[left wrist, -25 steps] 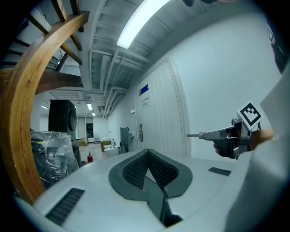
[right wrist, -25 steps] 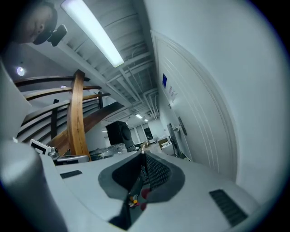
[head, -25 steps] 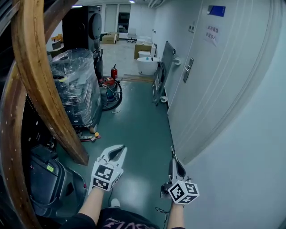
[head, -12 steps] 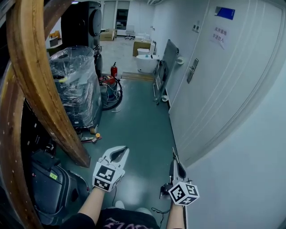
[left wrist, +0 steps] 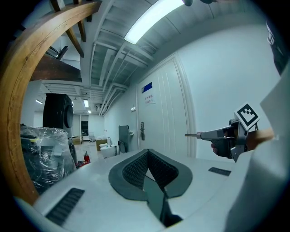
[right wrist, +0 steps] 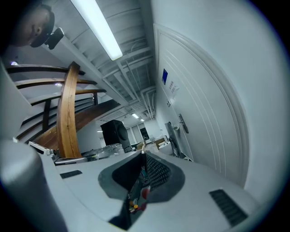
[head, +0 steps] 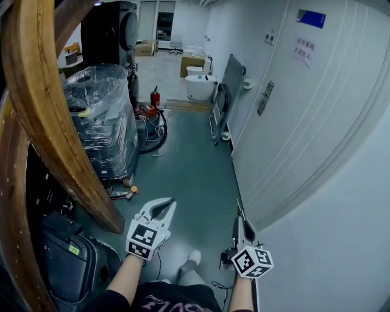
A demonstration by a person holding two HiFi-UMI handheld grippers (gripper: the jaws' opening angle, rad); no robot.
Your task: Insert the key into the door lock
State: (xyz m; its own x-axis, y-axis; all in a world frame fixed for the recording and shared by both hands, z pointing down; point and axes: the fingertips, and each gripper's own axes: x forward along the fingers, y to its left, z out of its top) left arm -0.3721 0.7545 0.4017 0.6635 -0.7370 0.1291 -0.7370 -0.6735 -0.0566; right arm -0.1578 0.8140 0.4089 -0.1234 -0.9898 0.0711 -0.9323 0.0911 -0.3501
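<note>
Holding the small silver metal key [head: 237, 207] in our right gripper [head: 240, 220] here, with the jaws pinched down on its head so only the thin blade pokes out past the tips. The key's long axis runs in line with the gripper, about level. It points straight ahead down the corridor, along the wall and not at the door face. You can see it best from the left gripper view, where the blade sticks out sideways like a little needle from the right gripper's nose. In the right gripper view it's only a pale sliver right where the dark ribbed pads meet.

Our left gripper [head: 167, 204] is off to the left, a bit apart from the right one. Its jaws are pressed together at the tips with nothing between them, and the gap behind the tips is just a bare hollow.

The tall white panelled door [head: 304, 109] runs along our right side. Its grey metal lock plate with the lever handle [head: 263, 97] sits well ahead of the key and off to the right, so the two are well apart. Higher on the door there's a blue sign [head: 311, 18] and a white paper notice [head: 303, 49]. The print on both is too small for us to read.

On the left there's a big curved wooden beam [head: 49, 122], a bundle wrapped in clear plastic film [head: 103, 116] and a red fire extinguisher [head: 155, 97] further down. All of it stands on the dull green floor [head: 183, 170].
</note>
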